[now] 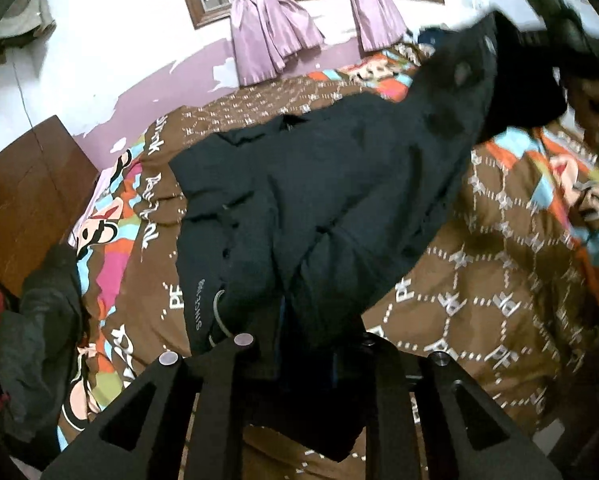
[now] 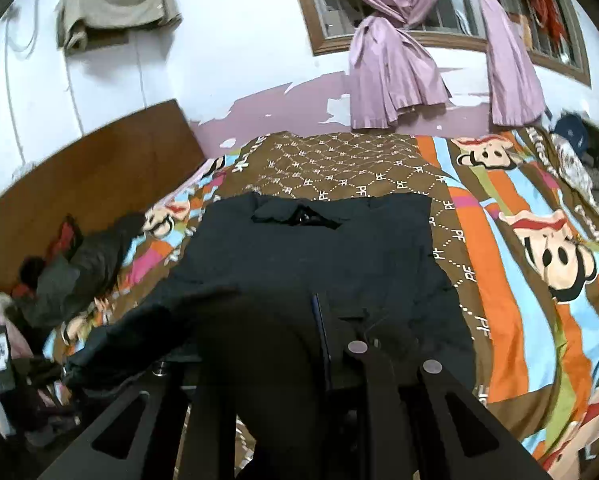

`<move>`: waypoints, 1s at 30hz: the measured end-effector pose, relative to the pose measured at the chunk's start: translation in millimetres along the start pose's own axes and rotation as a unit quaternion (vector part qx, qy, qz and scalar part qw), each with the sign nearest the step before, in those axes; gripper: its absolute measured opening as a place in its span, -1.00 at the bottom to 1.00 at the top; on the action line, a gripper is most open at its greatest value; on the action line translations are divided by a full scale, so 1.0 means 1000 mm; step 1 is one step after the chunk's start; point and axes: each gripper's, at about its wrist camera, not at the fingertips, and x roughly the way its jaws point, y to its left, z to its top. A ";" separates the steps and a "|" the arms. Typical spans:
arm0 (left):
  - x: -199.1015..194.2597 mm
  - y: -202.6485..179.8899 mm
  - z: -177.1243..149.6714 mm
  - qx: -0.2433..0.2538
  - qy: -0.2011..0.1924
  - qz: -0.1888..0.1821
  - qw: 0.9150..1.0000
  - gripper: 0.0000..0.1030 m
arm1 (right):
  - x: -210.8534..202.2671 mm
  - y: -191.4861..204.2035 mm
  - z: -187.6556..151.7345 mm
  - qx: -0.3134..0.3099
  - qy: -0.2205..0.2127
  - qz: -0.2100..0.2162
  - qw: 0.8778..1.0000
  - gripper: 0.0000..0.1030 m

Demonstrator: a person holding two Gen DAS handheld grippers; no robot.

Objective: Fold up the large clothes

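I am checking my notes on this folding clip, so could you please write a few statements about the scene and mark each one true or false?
1. The garment being folded is black. True: the black garment lies on the bed.
2. The bed cover is plain white. False: the bed cover is brown with bright stripes and cartoon faces.
3. Both tongs grip the garment. True: the left tongs and the right tongs each hold black fabric.
4. The curtains are green. False: the curtains are lilac and knotted.
5. A wooden headboard stands at the left of the bed. True: the headboard is brown wood.
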 end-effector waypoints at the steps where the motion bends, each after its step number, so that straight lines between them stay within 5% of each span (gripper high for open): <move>1: 0.004 -0.004 -0.003 0.008 0.008 0.009 1.000 -0.67 | -0.005 0.001 -0.008 -0.012 -0.002 -0.006 1.000 -0.72; 6: 0.004 -0.016 -0.016 0.024 0.001 0.063 0.998 -0.84 | -0.033 -0.002 -0.050 -0.067 -0.036 -0.015 0.997 -0.80; 16: -0.086 -0.005 -0.013 0.002 -0.151 0.124 0.981 -0.89 | -0.107 0.022 -0.097 -0.117 -0.076 -0.010 0.990 -0.83; 23: -0.149 0.001 -0.020 0.005 -0.176 0.102 0.979 -0.89 | -0.164 0.042 -0.078 -0.130 -0.109 0.003 0.986 -0.83; 30: -0.177 0.003 -0.008 0.003 -0.190 0.080 0.979 -0.89 | -0.136 0.048 -0.055 -0.161 -0.089 -0.029 0.982 -0.83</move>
